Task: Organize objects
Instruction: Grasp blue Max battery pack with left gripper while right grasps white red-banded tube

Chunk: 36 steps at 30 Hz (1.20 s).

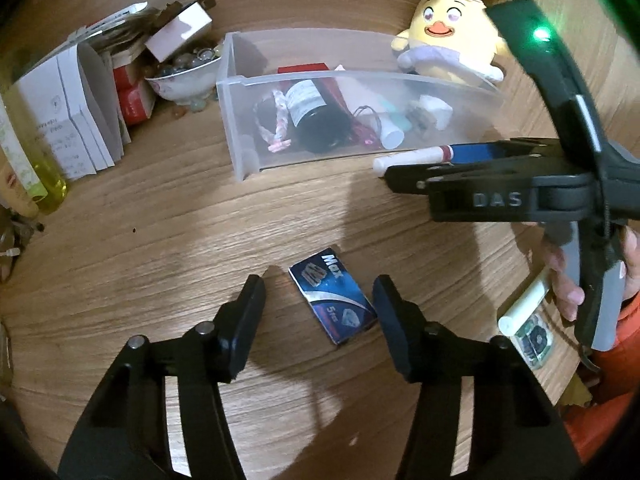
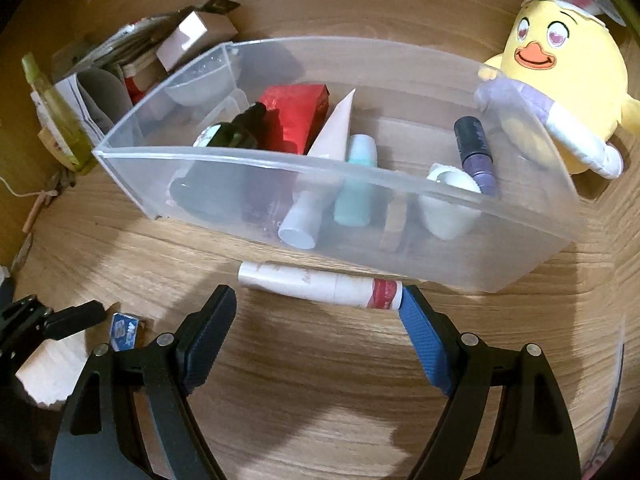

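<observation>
Clear bin (image 2: pixel 328 184) ahead already holds several items. Both grippers open, empty: blue box (image 1: pixel 333 300) lies btwn left gripper (image 1: pixel 320 300) fingers, white tube (image 2: pixel 320 286) just past right gripper (image 2: pixel 318 312) fingertips, on counter (image 2: pixel 320 380).

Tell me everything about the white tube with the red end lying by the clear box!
The white tube looks like smooth plastic, long and round, with a red band near one end and faint reddish marks along its side. It lies flat on the wooden table, outside the clear box, running along its front wall. The right gripper is open just before it; the blue pad sits at the red end, though actual contact is unclear.
</observation>
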Motion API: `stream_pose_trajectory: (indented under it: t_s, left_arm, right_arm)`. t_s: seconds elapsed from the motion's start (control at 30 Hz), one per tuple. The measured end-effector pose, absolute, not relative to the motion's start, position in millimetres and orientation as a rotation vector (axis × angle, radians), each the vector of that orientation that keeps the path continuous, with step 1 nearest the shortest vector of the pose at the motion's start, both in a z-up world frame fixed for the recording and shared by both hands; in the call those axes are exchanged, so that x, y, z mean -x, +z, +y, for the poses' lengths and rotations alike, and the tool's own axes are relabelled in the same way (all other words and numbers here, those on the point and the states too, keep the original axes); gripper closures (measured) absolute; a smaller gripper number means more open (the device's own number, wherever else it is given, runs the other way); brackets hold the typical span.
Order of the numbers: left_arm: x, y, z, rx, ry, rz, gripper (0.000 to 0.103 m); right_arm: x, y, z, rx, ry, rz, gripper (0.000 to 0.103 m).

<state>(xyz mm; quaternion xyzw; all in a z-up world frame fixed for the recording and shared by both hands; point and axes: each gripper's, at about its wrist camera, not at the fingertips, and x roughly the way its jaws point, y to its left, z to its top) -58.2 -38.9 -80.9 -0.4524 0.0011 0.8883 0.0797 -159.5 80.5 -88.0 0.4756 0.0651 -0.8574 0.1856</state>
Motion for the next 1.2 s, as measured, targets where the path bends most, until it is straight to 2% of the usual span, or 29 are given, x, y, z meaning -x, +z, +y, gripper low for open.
stream_pose_trajectory:
  t_s: [0.13,0.3,0.87,0.9,0.93,0.97,1.2]
  left_arm:
    - [55,-81,-42,1.333,2.644,-0.005,0.065]
    - [52,-80,-50,1.320,2.640,-0.041,0.076]
    - [53,-66,-70,1.258,2.723,-0.166,0.078]
    - [53,-63,-71,1.248,2.731,-0.175,0.079]
    - [53,-60,-71,1.237,2.740,-0.181,0.091]
    - [54,-57,-73,1.230,2.742,-0.186,0.096]
    - [55,-45,-68,1.212,2.749,-0.163,0.096]
  right_arm:
    - [159,-91,73,-1.342,-2.451,0.222,0.018]
    - [160,-92,65,-1.352,-2.482,0.249,0.017]
    - [153,-86,76,-1.335,-2.466,0.187,0.020]
    - [151,-83,78,-1.321,-2.465,0.187,0.020]
    - [150,-83,79,-1.309,-2.464,0.189,0.020]
    - [146,-80,81,-1.292,-2.467,0.192,0.020]
    - [127,-61,88,-1.199,-2.472,0.193,0.020]
